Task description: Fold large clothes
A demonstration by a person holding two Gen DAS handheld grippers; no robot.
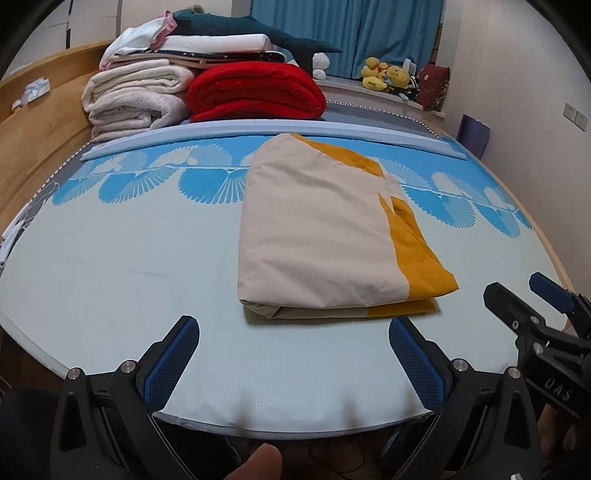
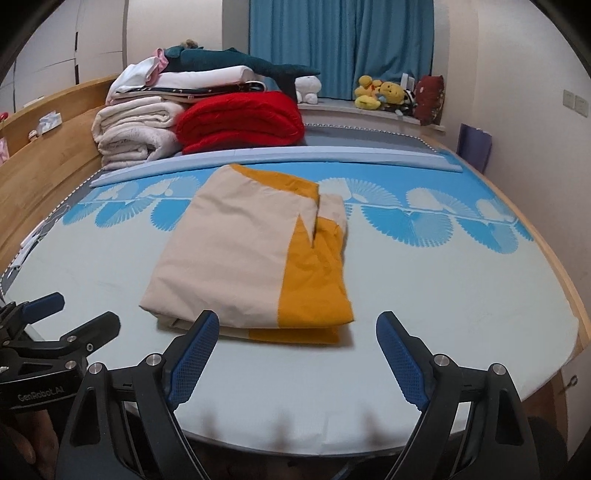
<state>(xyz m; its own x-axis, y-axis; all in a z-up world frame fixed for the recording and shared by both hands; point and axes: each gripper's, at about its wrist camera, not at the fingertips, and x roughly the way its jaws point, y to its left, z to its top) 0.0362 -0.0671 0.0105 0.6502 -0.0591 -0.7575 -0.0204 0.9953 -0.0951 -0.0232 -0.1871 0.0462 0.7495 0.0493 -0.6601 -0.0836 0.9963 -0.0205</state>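
Observation:
A beige and mustard-yellow cloth (image 1: pixel 321 236) (image 2: pixel 251 258) lies folded into a thick rectangle on the pale blue bed cover (image 1: pixel 110 280) (image 2: pixel 443 288). My left gripper (image 1: pixel 291 332) hovers over the near edge of the bed, open wide, with nothing between its blue pads (image 1: pixel 170 363); the cloth's near edge lies just beyond them. My right gripper (image 2: pixel 295 328) is open too, empty, a little short of the cloth's near edge. Each gripper shows in the other's view: the right gripper (image 1: pixel 517 295) at lower right, the left gripper (image 2: pixel 85 310) at lower left.
Folded white blankets (image 1: pixel 136 99) (image 2: pixel 136 133), a red blanket (image 1: pixel 255 92) (image 2: pixel 240 122) and a dark plush shark (image 1: pixel 266 33) are stacked at the far left of the bed. A wooden headboard (image 1: pixel 33 133) runs along the left. Plush toys (image 1: pixel 388 75) sit on the window ledge. A thumb (image 1: pixel 258 461) shows below.

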